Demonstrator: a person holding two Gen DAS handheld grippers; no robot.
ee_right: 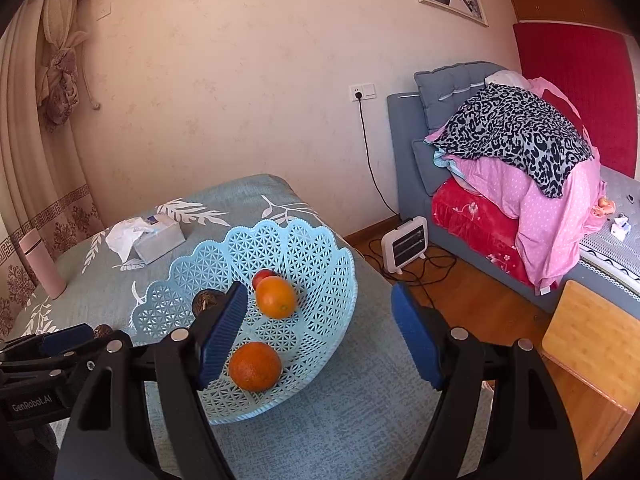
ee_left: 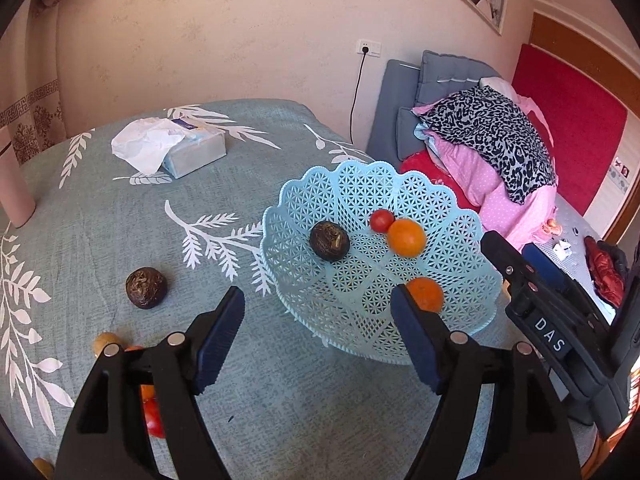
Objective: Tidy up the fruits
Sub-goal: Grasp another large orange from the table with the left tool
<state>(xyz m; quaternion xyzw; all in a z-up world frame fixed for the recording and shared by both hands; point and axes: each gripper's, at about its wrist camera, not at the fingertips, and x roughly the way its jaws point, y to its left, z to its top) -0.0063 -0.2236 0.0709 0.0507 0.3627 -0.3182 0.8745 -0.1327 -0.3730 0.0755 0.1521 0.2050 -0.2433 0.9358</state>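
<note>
Now, left wrist view: left tool (ee_left: 318, 316) spread wide, pinching nothing, held above the worktop (ee_left: 100, 220) between basket (ee_left: 472, 216) and loose fruit, likely so either stays in reach; basket on the worktop's right part, holding one dark fruit (ee_left: 329, 240), a tomato (ee_left: 381, 220) touching an orange (ee_left: 406, 237), and a second orange (ee_left: 426, 294) nearer the front rim; another dark fruit (ee_left: 146, 288) alone on the cloth, well apart from the basket, so not yet sorted; more red and orange fruit (ee_left: 152, 416) half hidden behind the left finger, kind unclear; tissue box (ee_left: 188, 148) far back, out of the way.

Right wrist view: right tool (ee_right: 318, 332) likewise spread, empty, poised over the basket (ee_right: 340, 280)'s near edge, perhaps just clear of a drop or waiting; both oranges, far (ee_right: 275, 297) and near (ee_right: 255, 366), inside; tomato (ee_right: 260, 277) behind the far orange; dark fruit (ee_right: 204, 301) partly hidden by the left finger; left tool (ee_right: 60, 340) low at the left edge, beside the basket; bottle (ee_right: 40, 264) at the worktop's far left.
</note>
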